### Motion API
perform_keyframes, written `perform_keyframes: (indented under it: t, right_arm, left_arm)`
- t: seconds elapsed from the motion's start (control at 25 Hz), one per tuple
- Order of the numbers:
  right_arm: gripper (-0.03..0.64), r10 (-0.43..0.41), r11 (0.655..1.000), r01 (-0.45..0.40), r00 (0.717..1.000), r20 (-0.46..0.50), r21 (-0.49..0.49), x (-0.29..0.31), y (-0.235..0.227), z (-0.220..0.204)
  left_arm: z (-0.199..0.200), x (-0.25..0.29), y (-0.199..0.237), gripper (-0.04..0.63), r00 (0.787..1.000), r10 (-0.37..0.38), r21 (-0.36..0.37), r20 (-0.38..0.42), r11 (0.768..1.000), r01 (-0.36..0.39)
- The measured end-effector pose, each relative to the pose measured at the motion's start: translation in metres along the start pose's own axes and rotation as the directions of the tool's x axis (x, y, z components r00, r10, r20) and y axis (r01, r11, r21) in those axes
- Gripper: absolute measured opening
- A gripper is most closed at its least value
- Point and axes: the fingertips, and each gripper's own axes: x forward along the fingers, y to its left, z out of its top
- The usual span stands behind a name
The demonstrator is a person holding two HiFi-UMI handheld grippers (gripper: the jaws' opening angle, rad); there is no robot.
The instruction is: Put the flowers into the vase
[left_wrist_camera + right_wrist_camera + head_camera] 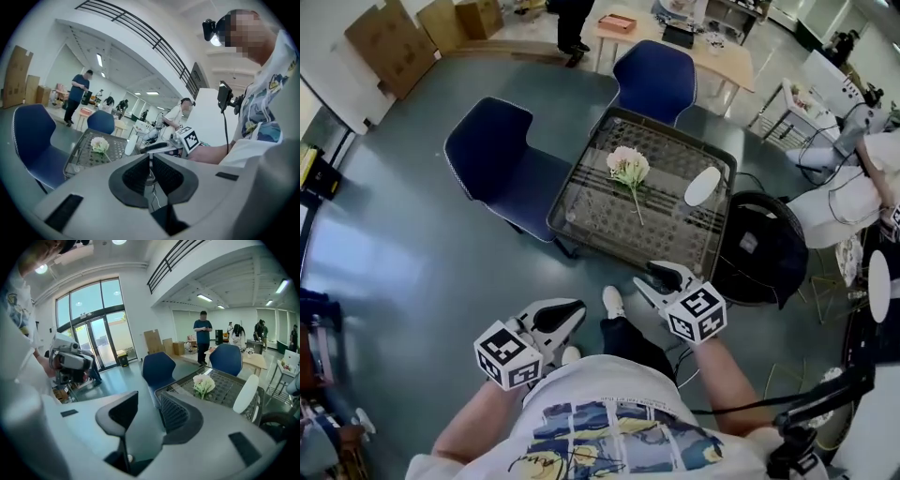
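Note:
A bunch of pale pink flowers [628, 167] with a green stem lies on the glass-topped mesh table [581, 220]. A white vase [702, 186] stands to their right on the same table. Both grippers hang close to my body, short of the table's near edge. My left gripper [565, 317] has its jaws closed together with nothing between them [151, 158]. My right gripper [664, 277] is open and empty [147, 400]. The right gripper view shows the flowers [203, 384] and the vase [245, 393] ahead; the left gripper view shows the flowers [99, 144] too.
Two blue chairs [502, 155] [654, 80] stand at the table's left and far sides. A black round object [759, 248] sits right of the table, with cables nearby. A wooden table [675, 42], cardboard boxes [389, 42] and standing people are farther off.

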Motion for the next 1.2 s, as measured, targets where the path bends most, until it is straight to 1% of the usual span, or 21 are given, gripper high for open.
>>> perform_keyframes:
  t: [0.12,0.24,0.4,0.52,0.64,0.76,0.88,0.96,1.04,1.2]
  right_arm:
    - [0.137,0.015,1.0,-0.015,1.0,-0.018,-0.006,0.034,-0.079,0.025]
    - [0.137,0.021,0.999,-0.022,0.998,-0.056,-0.026,0.073,-0.149,0.047]
    - [0.154,0.06,0.997,-0.065,0.992,-0.115,-0.045,0.132,-0.207,0.064]
    - [0.174,0.06,0.996,-0.069,0.986,-0.157,-0.055,0.173,-0.247,0.071]
    - [0.194,0.052,0.997,-0.062,0.979,-0.196,-0.047,0.219,-0.28,0.073]
    - [0.216,0.012,0.999,-0.019,0.971,-0.237,-0.027,0.259,-0.323,0.072]
    - [0.237,0.0,1.0,0.001,0.959,-0.283,0.006,0.298,-0.355,0.072]
    - [0.246,-0.021,1.0,0.027,0.945,-0.327,0.014,0.318,-0.369,0.068]
    - [0.254,-0.031,0.998,0.052,0.927,-0.374,0.047,0.334,-0.378,0.059]
    - [0.259,0.002,0.99,0.062,0.892,-0.451,0.128,0.365,-0.388,0.028]
  left_arm:
    - [0.038,0.044,0.018,0.011,0.999,0.036,0.004,0.027,0.999,-0.036]
    - [0.07,0.08,0.037,0.011,0.997,0.07,-0.014,0.044,0.997,-0.07]
    - [0.091,0.097,0.058,0.011,0.986,0.161,-0.038,0.053,0.987,-0.159]
    - [0.098,0.1,0.07,0.011,0.973,0.222,-0.047,0.058,0.974,-0.22]
    - [0.098,0.09,0.083,0.011,0.949,0.312,-0.081,0.051,0.948,-0.308]
    - [0.099,0.079,0.1,0.011,0.917,0.396,-0.114,0.052,0.914,-0.388]
    - [0.1,0.064,0.114,0.011,0.882,0.47,-0.151,0.046,0.876,-0.459]
    - [0.099,0.052,0.119,0.011,0.862,0.505,-0.169,0.035,0.853,-0.493]
    - [0.097,0.04,0.121,0.011,0.849,0.528,-0.181,0.022,0.837,-0.516]
    - [0.093,0.025,0.127,0.011,0.826,0.564,-0.203,0.01,0.81,-0.551]
